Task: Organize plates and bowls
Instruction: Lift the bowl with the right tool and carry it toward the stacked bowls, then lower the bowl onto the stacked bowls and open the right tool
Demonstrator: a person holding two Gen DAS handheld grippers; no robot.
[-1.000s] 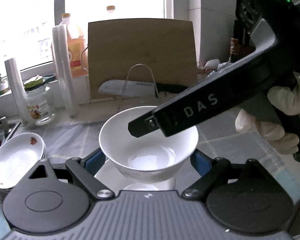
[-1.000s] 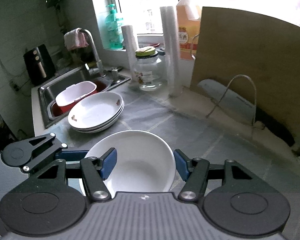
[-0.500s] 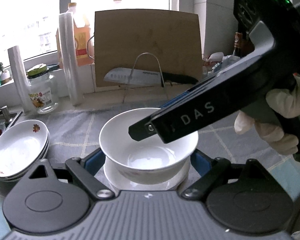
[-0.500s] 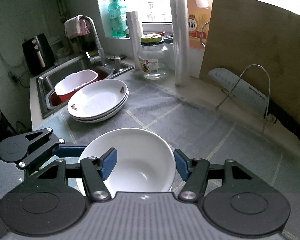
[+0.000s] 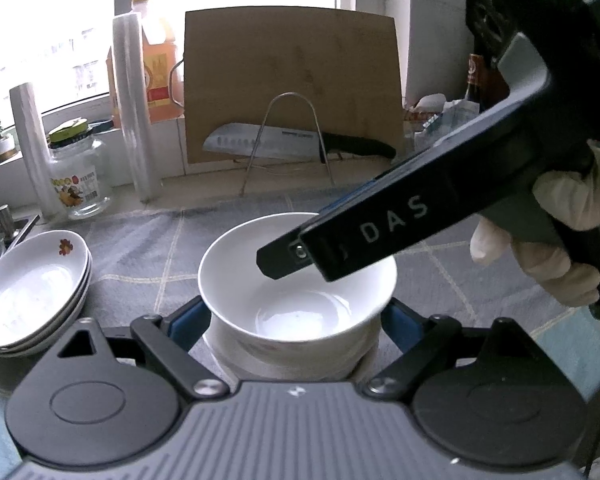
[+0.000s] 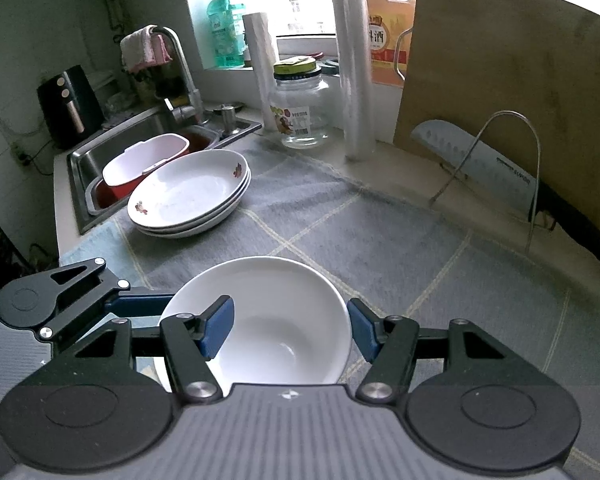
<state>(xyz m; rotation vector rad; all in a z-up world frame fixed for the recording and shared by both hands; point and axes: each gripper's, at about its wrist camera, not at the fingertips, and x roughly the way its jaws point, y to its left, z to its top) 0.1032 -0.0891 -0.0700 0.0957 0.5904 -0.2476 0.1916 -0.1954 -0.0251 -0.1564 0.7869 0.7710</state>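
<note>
A white bowl [image 5: 300, 304] [image 6: 284, 320] rests nested in a second white bowl [image 5: 284, 360], of which only a rim sliver [image 6: 160, 372] shows in the right wrist view. My right gripper [image 6: 288, 330] is shut on the upper bowl's wall, one blue pad inside and one outside. A gloved hand [image 5: 560, 208] holds it, reaching in from the right. My left gripper [image 5: 294, 320] has its pads against the sides of the lower bowl, shut on it. A stack of three flowered plates [image 5: 32, 296] [image 6: 188, 192] sits to the left on the checked cloth [image 6: 420, 248].
A wooden cutting board [image 5: 292, 80], a knife [image 5: 260, 144] in a wire rack, a glass jar [image 6: 300, 116], two film rolls and an oil bottle line the back. The sink [image 6: 84, 160] with a red and white container [image 6: 144, 160] lies far left.
My right gripper has sunk slightly with the upper bowl, and more of the lower bowl now shows under it in the left wrist view. Both grips are unchanged.
</note>
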